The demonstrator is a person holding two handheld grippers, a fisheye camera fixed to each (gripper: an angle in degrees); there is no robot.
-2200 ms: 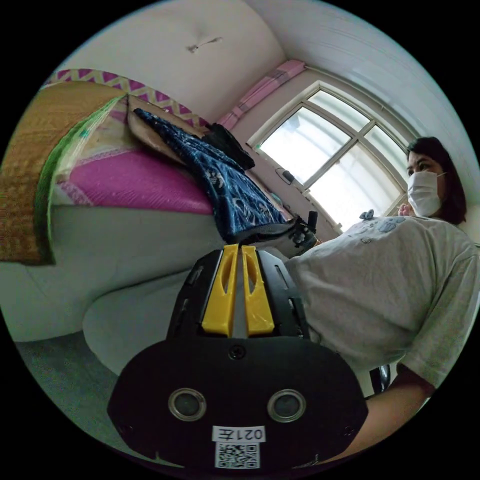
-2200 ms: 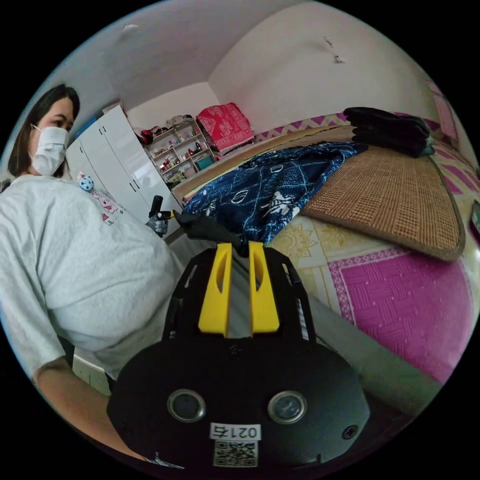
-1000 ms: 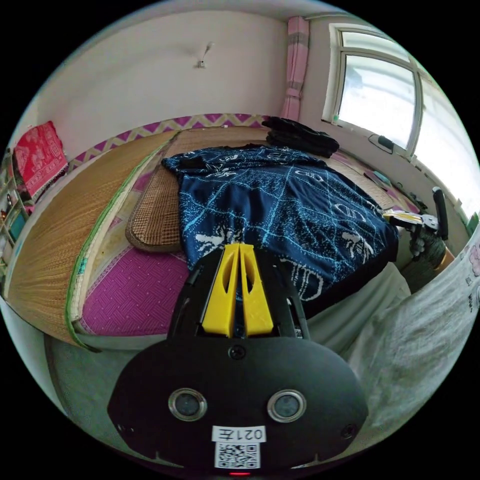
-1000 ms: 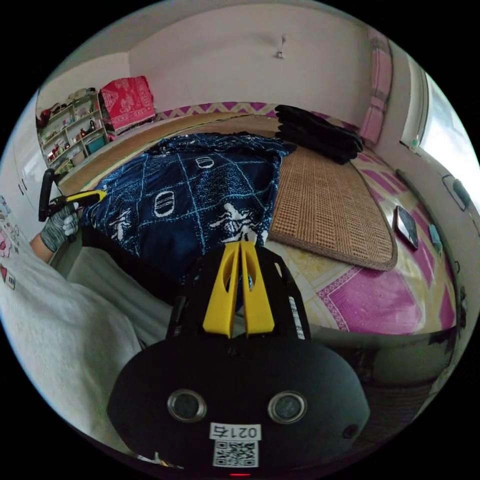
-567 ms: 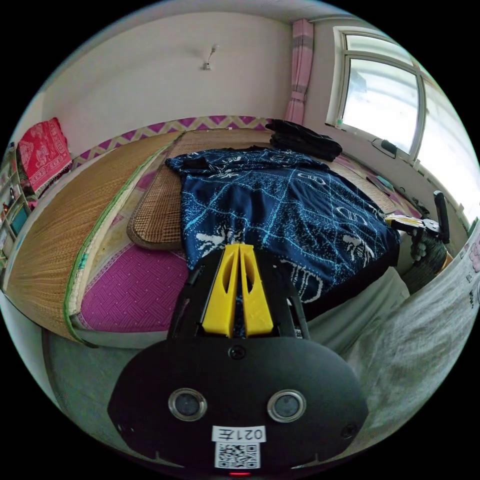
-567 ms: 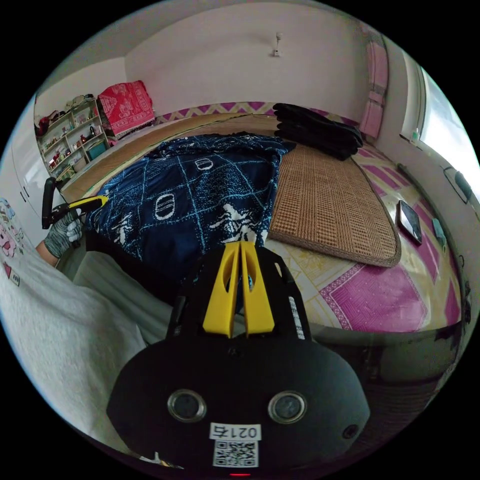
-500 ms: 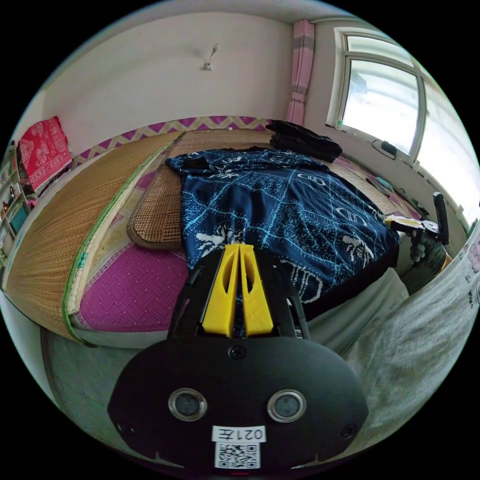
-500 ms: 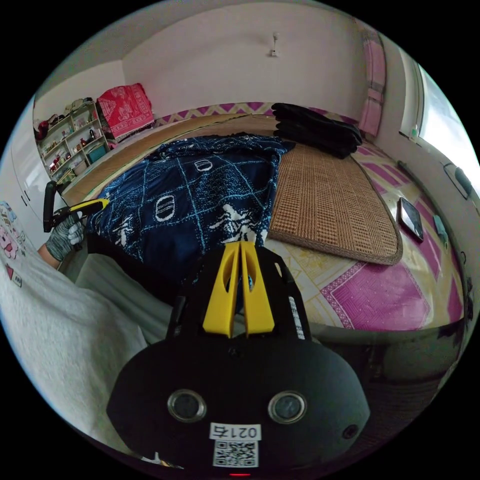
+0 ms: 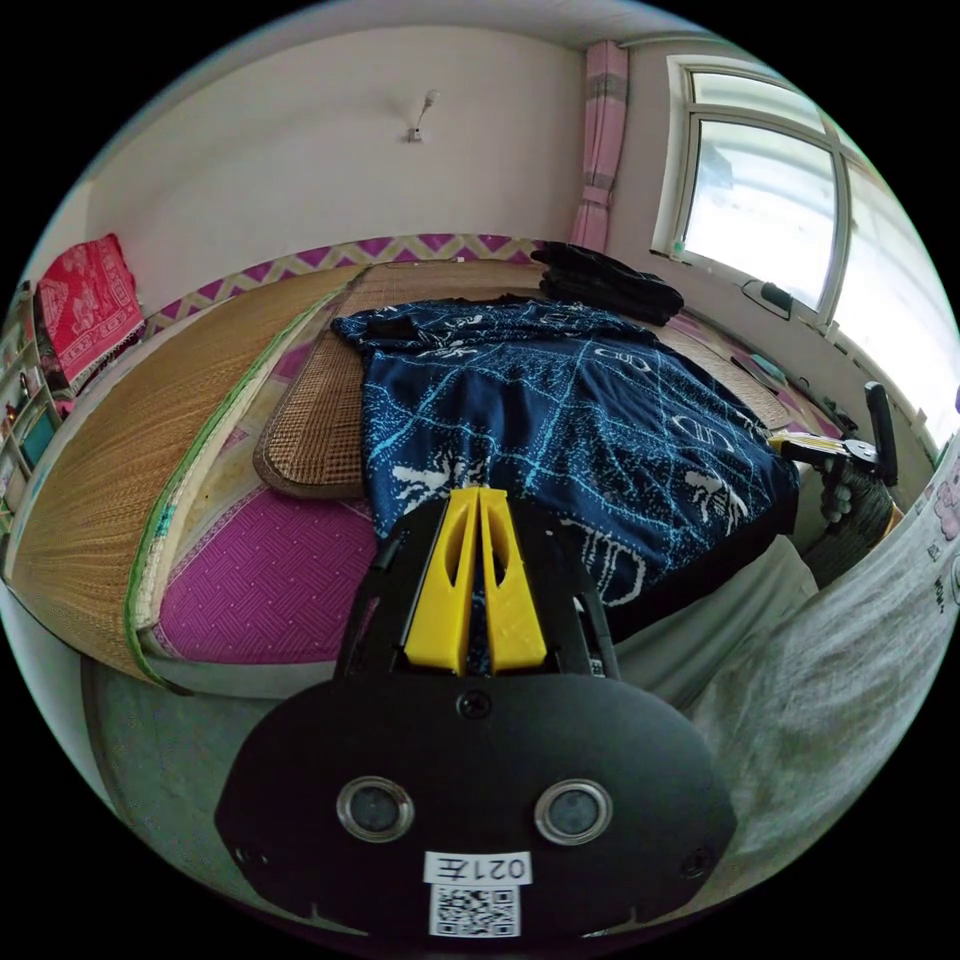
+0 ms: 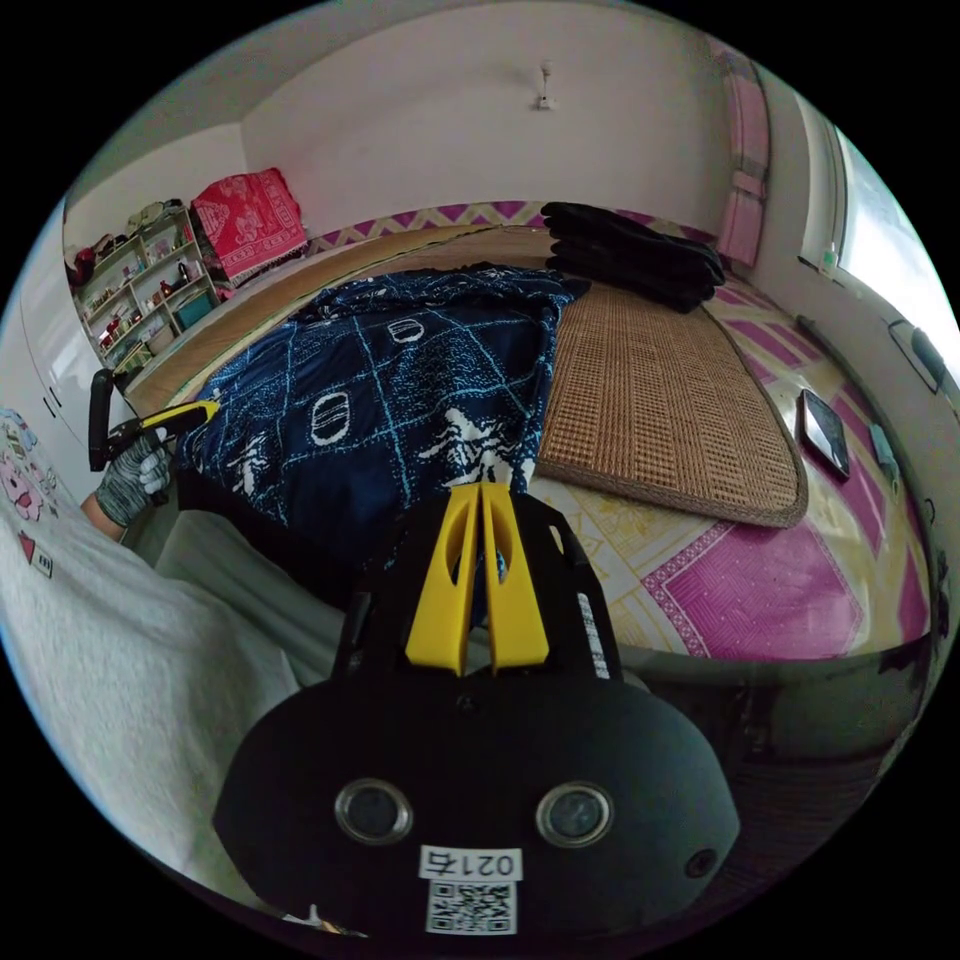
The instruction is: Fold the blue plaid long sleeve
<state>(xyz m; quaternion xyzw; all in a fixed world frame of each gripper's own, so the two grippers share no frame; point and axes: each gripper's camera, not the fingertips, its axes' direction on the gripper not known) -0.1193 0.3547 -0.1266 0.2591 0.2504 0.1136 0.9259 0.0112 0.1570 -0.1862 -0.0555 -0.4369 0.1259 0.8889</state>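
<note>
Two yellow-jawed grippers hold the near hem of the blue plaid long sleeve (image 9: 560,420), spread flat across the bed (image 9: 260,590); left gripper (image 9: 478,497) with jaws pressed together on the garment's near left corner; right gripper (image 10: 480,492) likewise clamped on the near right corner; garment lying partly over a woven rattan mat (image 10: 660,410), collar end toward the far wall; stack of folded black clothes (image 10: 635,255) beyond it; person's grey shirt (image 10: 110,640) at the bed edge
</note>
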